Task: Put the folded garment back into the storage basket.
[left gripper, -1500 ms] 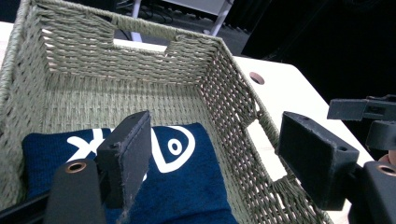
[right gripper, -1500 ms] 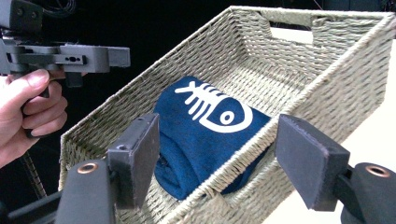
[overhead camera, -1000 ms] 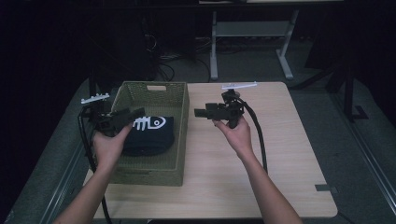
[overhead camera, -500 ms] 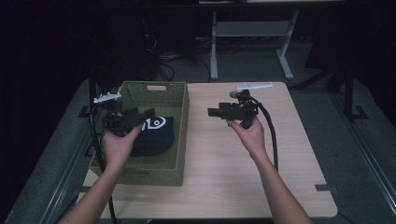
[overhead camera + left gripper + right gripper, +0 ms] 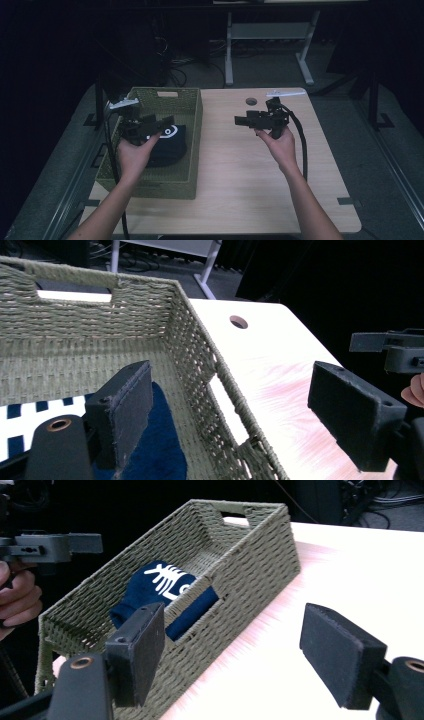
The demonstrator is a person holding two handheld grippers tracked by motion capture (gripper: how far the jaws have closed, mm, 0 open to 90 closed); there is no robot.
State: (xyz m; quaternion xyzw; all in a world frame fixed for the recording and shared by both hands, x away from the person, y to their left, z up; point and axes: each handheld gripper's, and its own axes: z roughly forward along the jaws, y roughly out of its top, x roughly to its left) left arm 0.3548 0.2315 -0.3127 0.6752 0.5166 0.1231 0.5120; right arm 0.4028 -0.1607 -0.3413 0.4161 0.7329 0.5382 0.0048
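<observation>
At the left, the person's left hand (image 5: 131, 155) holds the black left tool (image 5: 161, 125) above the olive-green woven rectangular basket (image 5: 192, 135), its jaws spread apart and gripping nothing. Inside the basket lies a folded navy-blue cloth with a white printed pattern (image 5: 170, 142), resting on the basket floor toward the middle. The basket sits on the left part of the pale wooden desk (image 5: 235, 175). Further right, the right hand (image 5: 280, 145) holds the black right tool (image 5: 241, 120) over bare desk, pointing toward the basket, jaws likewise wide and empty.
</observation>
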